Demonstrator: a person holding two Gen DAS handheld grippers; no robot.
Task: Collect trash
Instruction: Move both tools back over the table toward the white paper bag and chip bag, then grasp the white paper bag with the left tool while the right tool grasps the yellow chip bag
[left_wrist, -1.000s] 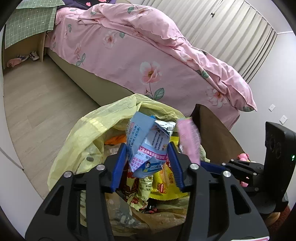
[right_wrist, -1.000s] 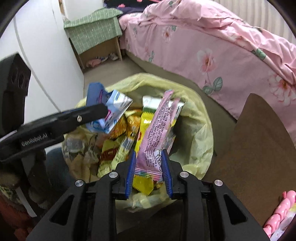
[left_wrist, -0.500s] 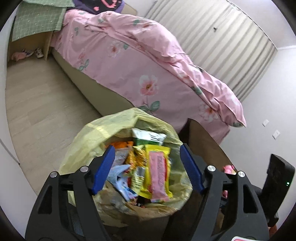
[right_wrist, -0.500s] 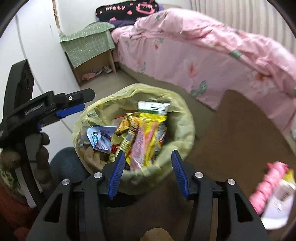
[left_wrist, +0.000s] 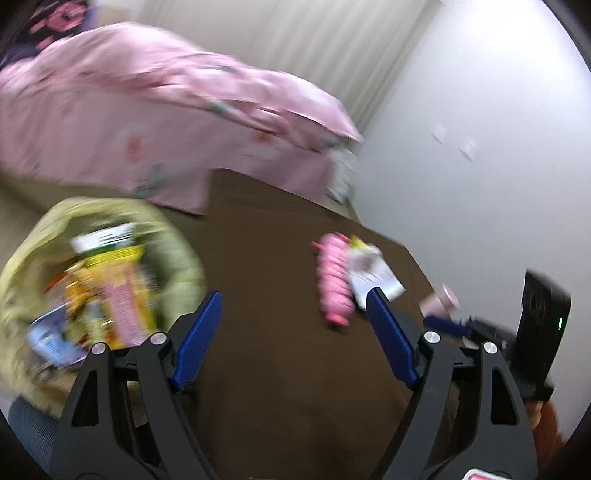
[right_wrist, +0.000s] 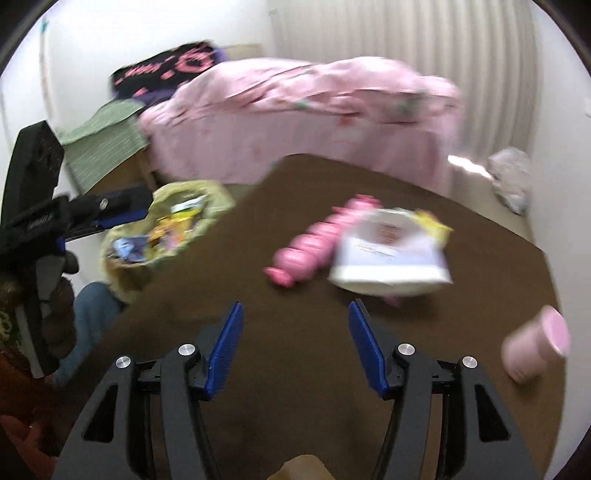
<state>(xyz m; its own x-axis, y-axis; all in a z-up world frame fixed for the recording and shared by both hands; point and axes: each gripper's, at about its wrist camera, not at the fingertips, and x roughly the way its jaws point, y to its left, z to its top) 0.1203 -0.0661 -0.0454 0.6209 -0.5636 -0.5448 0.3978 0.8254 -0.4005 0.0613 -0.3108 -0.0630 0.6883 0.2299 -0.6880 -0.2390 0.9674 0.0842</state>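
A yellow trash bag (left_wrist: 173, 254) full of snack wrappers sits at the left of a brown table (left_wrist: 280, 295); it also shows in the right wrist view (right_wrist: 218, 194). On the table lie a pink ribbed packet (left_wrist: 334, 280) (right_wrist: 314, 243) and a white packet (left_wrist: 375, 273) (right_wrist: 391, 254) with a yellow wrapper edge. My left gripper (left_wrist: 293, 332) is open and empty above the table. My right gripper (right_wrist: 295, 347) is open and empty, near the pink packet. Both views are blurred.
A bed with a pink floral cover (left_wrist: 155, 125) stands beyond the table. A pink cup (right_wrist: 535, 347) lies on its side at the table's right. A crumpled white bag (right_wrist: 511, 177) lies on the floor by the wall. A green nightstand (right_wrist: 107, 144) is far left.
Both grippers let go of their wrappers into the bag, opened, and swung right from the bag toward the table with the pink and white packets.
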